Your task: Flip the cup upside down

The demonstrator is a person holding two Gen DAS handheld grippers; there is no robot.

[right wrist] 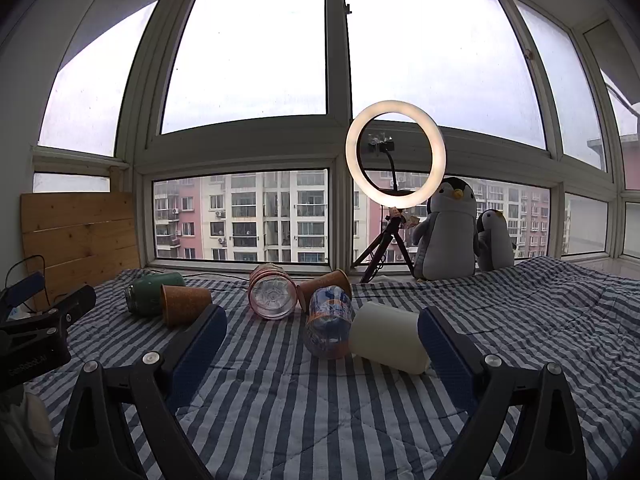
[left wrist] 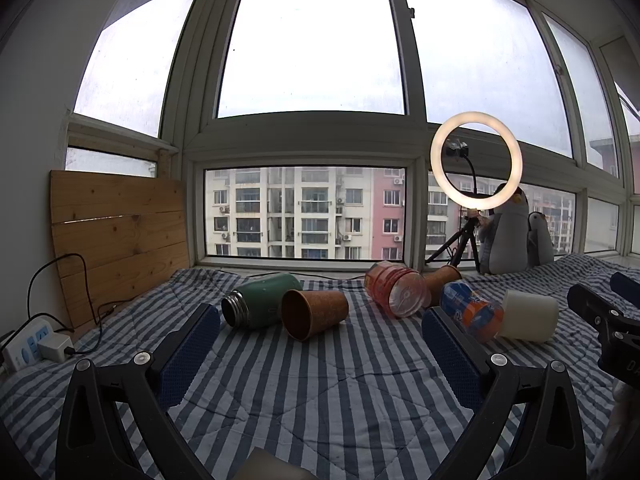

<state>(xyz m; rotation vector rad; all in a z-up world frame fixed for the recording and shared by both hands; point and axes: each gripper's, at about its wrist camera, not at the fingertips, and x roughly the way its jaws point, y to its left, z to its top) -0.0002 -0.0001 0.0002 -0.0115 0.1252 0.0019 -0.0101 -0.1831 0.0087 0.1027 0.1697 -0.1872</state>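
Striped quilt (left wrist: 320, 392); cups lie sideways. Second brown cup (left wrist: 442, 282) half hidden. Both tools (left wrist: 320, 344) (right wrist: 322, 344) gape empty.

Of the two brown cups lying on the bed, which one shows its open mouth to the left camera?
The brown cup beside the green flask. Its open mouth faces the left claw; the other brown cup lies half hidden behind the clear bottles.

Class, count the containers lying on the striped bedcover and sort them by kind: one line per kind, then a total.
Brown paper cups: 2, one by the flask, one behind the bottles
White cup: 1
Green flask: 1
Plastic bottles: 2, one pink, one blue and orange
Total: 6
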